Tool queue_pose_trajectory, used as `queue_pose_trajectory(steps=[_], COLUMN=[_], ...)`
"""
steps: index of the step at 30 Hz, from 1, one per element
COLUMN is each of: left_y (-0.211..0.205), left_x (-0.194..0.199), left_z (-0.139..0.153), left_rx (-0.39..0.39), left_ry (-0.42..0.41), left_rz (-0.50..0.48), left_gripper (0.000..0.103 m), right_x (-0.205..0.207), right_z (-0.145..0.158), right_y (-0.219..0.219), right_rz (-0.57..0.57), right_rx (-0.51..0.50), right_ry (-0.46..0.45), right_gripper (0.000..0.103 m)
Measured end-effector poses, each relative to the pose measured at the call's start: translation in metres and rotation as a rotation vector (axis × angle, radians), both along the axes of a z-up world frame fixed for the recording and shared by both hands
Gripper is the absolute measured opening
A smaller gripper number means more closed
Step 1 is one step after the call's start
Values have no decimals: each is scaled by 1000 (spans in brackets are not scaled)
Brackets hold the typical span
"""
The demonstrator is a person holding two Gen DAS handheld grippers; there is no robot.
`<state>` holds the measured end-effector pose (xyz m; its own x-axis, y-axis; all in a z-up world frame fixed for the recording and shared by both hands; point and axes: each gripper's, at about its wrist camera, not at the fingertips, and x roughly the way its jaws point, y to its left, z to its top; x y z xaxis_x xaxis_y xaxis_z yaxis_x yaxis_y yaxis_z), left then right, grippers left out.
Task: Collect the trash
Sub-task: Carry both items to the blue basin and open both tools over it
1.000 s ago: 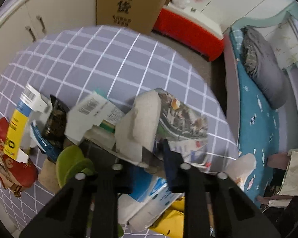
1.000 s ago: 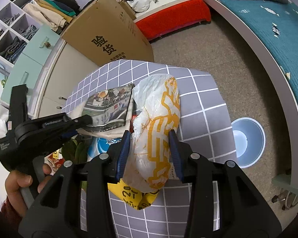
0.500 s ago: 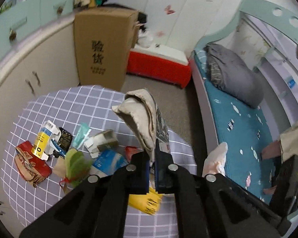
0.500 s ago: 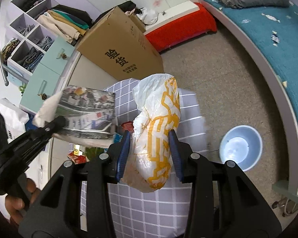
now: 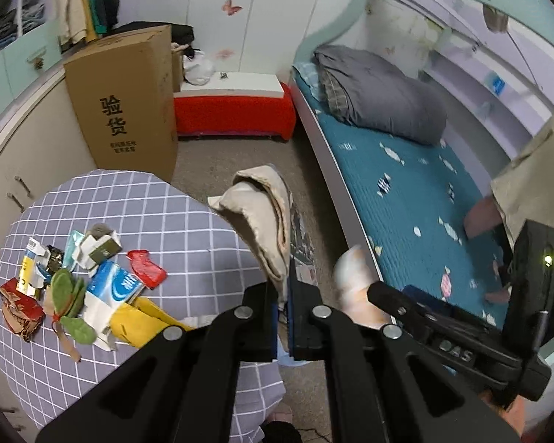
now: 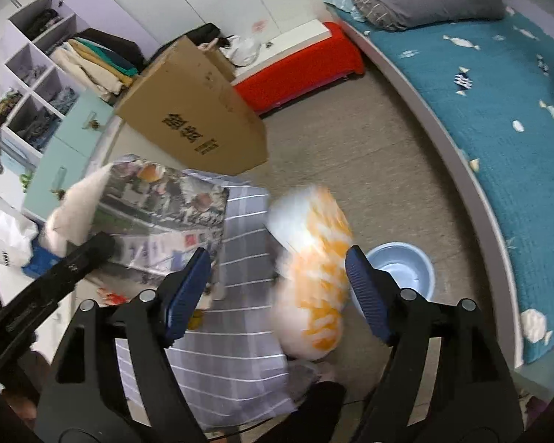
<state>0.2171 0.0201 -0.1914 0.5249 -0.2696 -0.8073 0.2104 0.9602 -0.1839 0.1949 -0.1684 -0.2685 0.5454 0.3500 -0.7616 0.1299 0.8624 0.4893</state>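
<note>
Left wrist view. Left gripper [image 5: 284,297]: black two-finger tongs, jaws clenched on the lower edge of a folded printed newspaper with a beige outer fold [image 5: 266,221], which stands upright above the fingers, off the table's near edge. Round table under a lilac-grey checked cloth [image 5: 147,206], lower left. On the cloth, bunched at its left: a red crumpled wrapper [image 5: 146,268], a blue-and-white carton [image 5: 114,288], a yellow plastic bag [image 5: 140,319], green leaf-shaped scraps [image 5: 68,295], a dark red packet [image 5: 20,308], a small white-and-olive box [image 5: 99,247]. Right gripper [image 5: 391,301]: seen from the side at lower right, with a blurred white-and-orange bag [image 5: 354,288] just at its tip. Beyond: a tall brown cardboard box with black printing [image 5: 123,103], a red-draped bench with a white top [image 5: 236,110], a bed with a teal patterned cover [image 5: 417,184] and a grey pillow [image 5: 384,99].

Right wrist view. Right gripper [image 6: 277,288]: black frame, blue ribbed pads, jaws released; they have just been opening. The white plastic bag with orange print [image 6: 314,269] lies blurred between the pads, touching neither that can be seen, above the floor beside the table's edge. A pale blue plastic basin [image 6: 406,265] sits on the floor just behind the right finger. The left gripper [image 6: 92,247] enters from the left, holding the newspaper [image 6: 158,214] over the checked cloth [image 6: 236,317]. Cardboard box [image 6: 199,122] and open shelving with folded clothes [image 6: 66,59] behind.
</note>
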Motion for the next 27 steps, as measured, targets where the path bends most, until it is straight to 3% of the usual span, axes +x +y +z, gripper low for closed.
queue_pose_trajectory(steps=[6, 15, 23, 27], left_y=[-23, -59, -87, -96], left_x=[-5, -10, -12, -12], left_z=[-3, -7, -3, -1], left_rx=[7, 8, -12, -30], left_ry=[11, 24, 6, -14], left_rz=[-36, -98, -159, -176], left_gripper=[3, 4, 4, 16], right_x=[-13, -36, -47, -54], right_z=[12, 54, 65, 73], right_y=[-20, -35, -55, -63], right_rz=[-23, -82, -146, -173], right_rx=[-29, -118, -133, -142], right_ry=[-28, -144, -177, -202], right_gripper=[75, 80, 81, 81])
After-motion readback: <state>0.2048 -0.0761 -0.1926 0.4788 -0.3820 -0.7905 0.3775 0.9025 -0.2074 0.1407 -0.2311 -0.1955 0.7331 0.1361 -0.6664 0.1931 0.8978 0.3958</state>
